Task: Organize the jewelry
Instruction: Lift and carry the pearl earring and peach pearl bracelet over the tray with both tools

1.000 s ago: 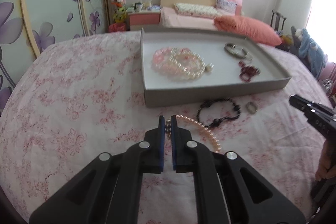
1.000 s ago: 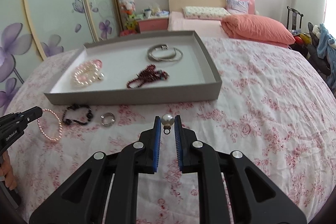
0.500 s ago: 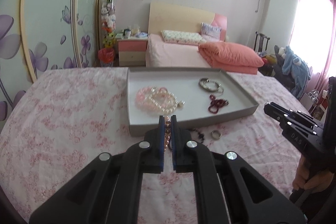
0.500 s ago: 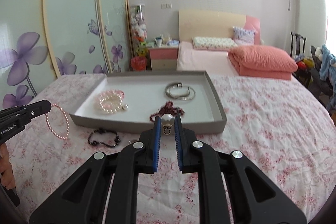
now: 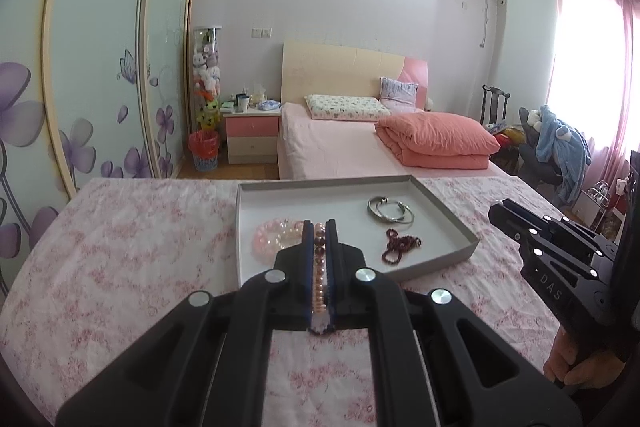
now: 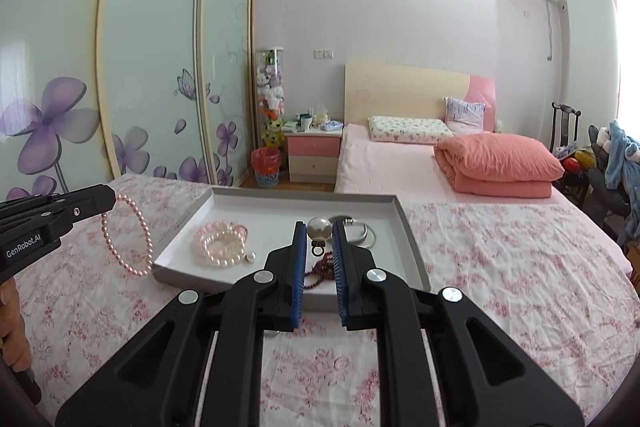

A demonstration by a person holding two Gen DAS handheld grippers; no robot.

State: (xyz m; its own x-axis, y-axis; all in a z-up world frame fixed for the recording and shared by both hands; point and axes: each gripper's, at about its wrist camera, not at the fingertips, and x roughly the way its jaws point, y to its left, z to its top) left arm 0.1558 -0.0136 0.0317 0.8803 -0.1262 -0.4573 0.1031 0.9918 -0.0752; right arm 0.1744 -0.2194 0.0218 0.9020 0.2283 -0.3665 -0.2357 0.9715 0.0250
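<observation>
Dangling from the pinching left tool (image 5: pixel 319 247), pink bead bracelet (image 6: pixel 127 235); right tool (image 6: pixel 319 247) clamping pearl pendant (image 6: pixel 319 228).

A shallow tray (image 5: pixel 448 255) lies on the patterned bedspread (image 5: pixel 120 267). In it, the cluster of bead bracelets (image 6: pixel 220 241) lies at the left, the metal bangles (image 5: pixel 390 211) toward the far right, and a beaded string (image 5: pixel 400 247) nearer than the bangles. Behind the tray stands a bed (image 5: pixel 340 147), with a folded quilt (image 5: pixel 436 141) on its right side and a pillow (image 5: pixel 346 107) at its head. A nightstand (image 5: pixel 252 135) stands left of the bed, a wastebasket (image 5: pixel 204 149) left of that.
</observation>
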